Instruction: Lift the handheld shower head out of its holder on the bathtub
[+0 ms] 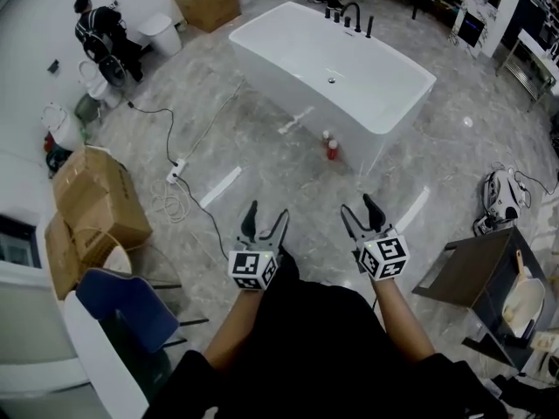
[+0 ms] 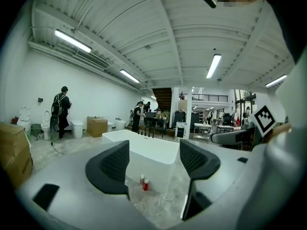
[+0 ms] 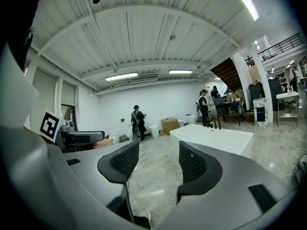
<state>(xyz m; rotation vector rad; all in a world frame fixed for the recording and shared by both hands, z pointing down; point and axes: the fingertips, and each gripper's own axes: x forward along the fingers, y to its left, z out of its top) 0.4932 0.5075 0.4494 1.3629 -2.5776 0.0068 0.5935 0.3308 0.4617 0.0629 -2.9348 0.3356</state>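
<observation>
1. One white bathtub [image 1: 297, 81] stands on a grey marbled floor [image 1: 262, 147], ahead of the person and well apart from both grippers.
2. Two small bottles [image 1: 331, 145] stand on the floor, just beside the tub's near wall. One is red and one is paler.
3. One cardboard box [image 1: 208, 0] sits beyond the tub. One person [image 1: 105, 33] stands by the far left wall.
4. The handheld shower head is among a row of black fittings [image 1: 349, 17] on the tub's far rim. It is too small to single out from the others. One fitting is a curved spout. The slim ones stand upright, with the long axis vertical.
5. There are two grippers, one in each hand, held side by side and low in the head view. Both point towards the tub.
6. The left gripper [image 1: 267, 212] has its jaws spread wide. Nothing is between them and they touch nothing.
7. The right gripper [image 1: 356, 205] is likewise wide apart, empty and touching nothing.
</observation>
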